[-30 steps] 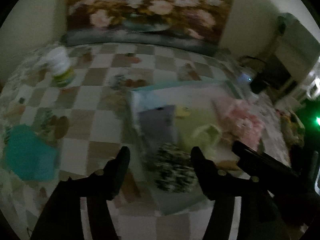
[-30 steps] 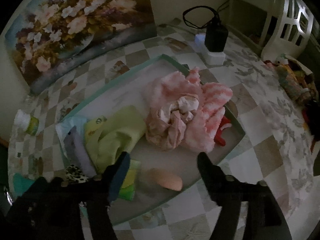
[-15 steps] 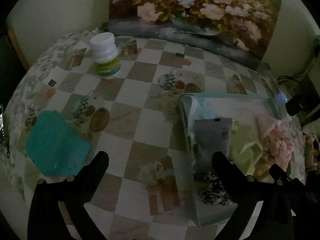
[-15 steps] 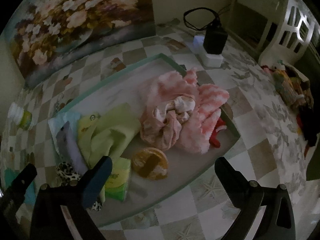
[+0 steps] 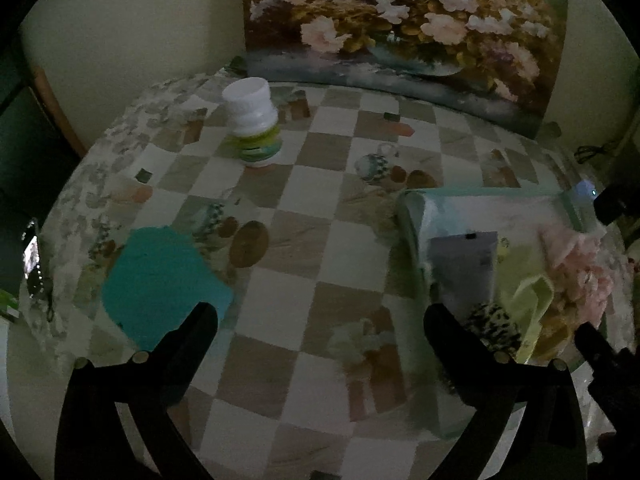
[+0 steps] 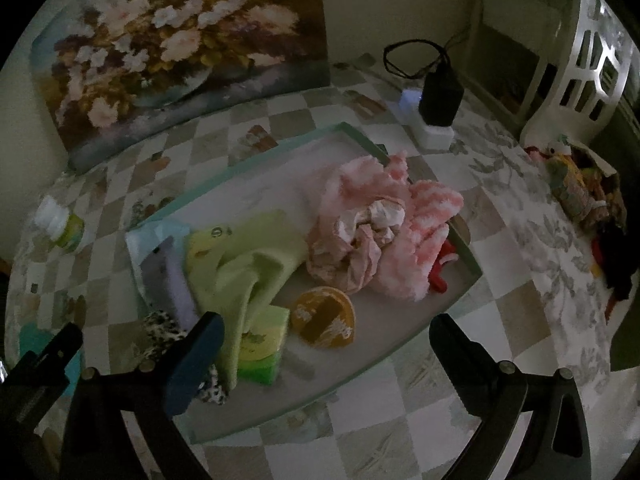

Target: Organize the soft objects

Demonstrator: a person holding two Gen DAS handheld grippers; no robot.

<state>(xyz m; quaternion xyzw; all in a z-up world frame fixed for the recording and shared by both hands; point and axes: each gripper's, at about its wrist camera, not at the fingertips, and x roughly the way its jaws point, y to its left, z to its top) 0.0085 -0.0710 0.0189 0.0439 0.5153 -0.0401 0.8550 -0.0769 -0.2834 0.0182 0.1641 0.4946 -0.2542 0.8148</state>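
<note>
The soft objects lie heaped in a shallow green-rimmed tray (image 6: 400,164) on the desk (image 5: 280,240), which wears a checked cloth. Nearest the right claw (image 6: 324,336), whose fingers are spread wide with nothing between them, a leopard-print scrunchie (image 6: 160,328) sits at the tray's near left corner, partly behind the left finger. Just beside it are a green tissue pack (image 6: 264,344) and a round orange sponge (image 6: 324,316), the sponge lying apart on the bare tray floor. Behind these a lime-green cloth (image 6: 248,264) drapes over the tissue pack, with a pale lilac packet (image 6: 168,280) touching its left side. Further in, a crumpled pink garment (image 6: 352,248) and a fluffy pink-and-white towel (image 6: 416,232) fill the tray's right side, a red item (image 6: 440,276) poking out beneath them; what it is cannot be told.

The left claw (image 5: 320,320) is likewise spread and empty, hovering over the bare cloth left of the tray. A teal cloth (image 5: 160,280) lies flat near the desk's left edge, just ahead of the left finger. Well beyond it a white bottle with a green label (image 5: 254,124) stands upright. A flower painting (image 5: 400,28) leans against the wall at the desk's far edge. Near the far right corner a black charger (image 6: 440,96) sits on a white power strip (image 6: 428,132).
</note>
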